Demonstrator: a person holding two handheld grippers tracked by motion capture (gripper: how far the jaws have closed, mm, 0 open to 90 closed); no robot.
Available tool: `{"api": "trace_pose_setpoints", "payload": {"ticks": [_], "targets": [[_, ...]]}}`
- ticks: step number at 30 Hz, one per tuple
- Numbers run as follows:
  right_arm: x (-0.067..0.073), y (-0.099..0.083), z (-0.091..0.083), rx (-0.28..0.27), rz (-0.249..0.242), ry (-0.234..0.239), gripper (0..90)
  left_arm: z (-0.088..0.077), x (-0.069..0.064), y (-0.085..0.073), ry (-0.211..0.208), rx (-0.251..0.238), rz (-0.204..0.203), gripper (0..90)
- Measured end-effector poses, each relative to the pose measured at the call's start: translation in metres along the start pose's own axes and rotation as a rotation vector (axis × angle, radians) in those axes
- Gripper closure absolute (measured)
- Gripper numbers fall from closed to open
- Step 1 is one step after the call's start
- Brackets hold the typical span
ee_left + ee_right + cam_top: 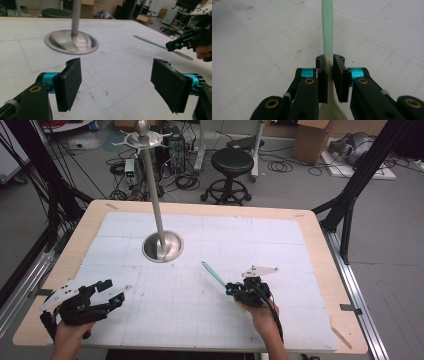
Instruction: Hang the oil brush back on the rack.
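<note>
A slim utensil with a pale green handle (214,274) and a cream blade (329,110) is clamped in my right gripper (229,289), right of the table's middle. In the right gripper view the pads (323,75) press on the handle (327,30), which points away over the white mat. My left gripper (114,291) rests at the front left corner, open, with nothing between its pads (70,82). From the left gripper view the utensil (150,42) and the right gripper (172,46) show at the far right. A metal stand with a round base (162,246) rises from the mat.
The stand's pole (152,185) carries thin hooks at its top. A white gridded mat (280,245) covers the wooden table (325,285). Behind the table stand a black stool (232,162), a cardboard box (312,137) and loose cables. Black frame legs (350,200) rise at the right.
</note>
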State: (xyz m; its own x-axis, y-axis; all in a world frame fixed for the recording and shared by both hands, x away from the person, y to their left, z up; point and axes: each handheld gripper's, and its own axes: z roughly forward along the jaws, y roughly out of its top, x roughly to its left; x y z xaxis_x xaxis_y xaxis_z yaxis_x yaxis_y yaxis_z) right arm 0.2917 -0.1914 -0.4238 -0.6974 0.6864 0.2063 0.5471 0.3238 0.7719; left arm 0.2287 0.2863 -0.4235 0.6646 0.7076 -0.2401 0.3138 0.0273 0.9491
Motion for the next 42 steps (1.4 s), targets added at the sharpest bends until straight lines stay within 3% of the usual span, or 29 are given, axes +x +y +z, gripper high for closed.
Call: {"api": "trace_pose_setpoints", "payload": {"ticks": [1,2,3,4,5,7,9,10,12,14,16,28,30,35,42], "targets": [[0.002,0.0,-0.001,-0.007,-0.008,0.01,83.2,0.0,0.0,0.0,0.0,0.0,0.0,25.2],[0.005,0.001,-0.002,-0.024,-0.017,0.032,83.2,0.004,-0.003,0.002,-0.059,-0.012,-0.022,25.2],[0.008,0.001,-0.004,-0.037,-0.024,0.049,83.2,0.004,-0.003,0.002,-0.059,-0.012,-0.022,25.1],[0.01,0.001,-0.005,-0.053,-0.031,0.068,83.1,0.008,-0.005,0.004,-0.107,-0.022,-0.039,25.0],[0.01,0.001,-0.005,-0.053,-0.031,0.068,83.1,0.008,-0.005,0.004,-0.107,-0.022,-0.039,24.7],[0.016,0.004,-0.009,-0.102,-0.044,0.127,83.0,0.015,-0.01,0.007,-0.163,-0.032,-0.056,23.9],[0.02,0.007,-0.012,-0.129,-0.053,0.153,83.1,0.018,-0.011,0.009,-0.177,-0.039,-0.067,23.1],[0.022,0.009,-0.013,-0.144,-0.055,0.167,83.0,0.021,-0.013,0.011,-0.199,-0.056,-0.097,22.7],[0.025,0.011,-0.014,-0.154,-0.056,0.183,83.0,0.022,-0.013,0.012,-0.208,-0.06,-0.108,22.8],[0.029,0.014,-0.015,-0.17,-0.068,0.209,83.0,0.027,-0.014,0.013,-0.236,-0.086,-0.154,23.1],[0.033,0.016,-0.015,-0.178,-0.08,0.221,83.0,0.031,-0.015,0.015,-0.255,-0.097,-0.167,23.8],[0.055,0.032,-0.014,-0.258,-0.113,0.381,82.8,0.062,-0.033,0.038,-0.385,-0.109,-0.167,28.5],[0.058,0.033,-0.015,-0.264,-0.121,0.396,82.9,0.07,-0.039,0.042,-0.42,-0.106,-0.164,30.7],[0.065,0.035,-0.015,-0.267,-0.138,0.435,82.8,0.078,-0.047,0.047,-0.446,-0.1,-0.164,32.7],[0.07,0.037,-0.013,-0.273,-0.148,0.481,82.8,0.088,-0.055,0.054,-0.508,-0.093,-0.155,44.9]]}}
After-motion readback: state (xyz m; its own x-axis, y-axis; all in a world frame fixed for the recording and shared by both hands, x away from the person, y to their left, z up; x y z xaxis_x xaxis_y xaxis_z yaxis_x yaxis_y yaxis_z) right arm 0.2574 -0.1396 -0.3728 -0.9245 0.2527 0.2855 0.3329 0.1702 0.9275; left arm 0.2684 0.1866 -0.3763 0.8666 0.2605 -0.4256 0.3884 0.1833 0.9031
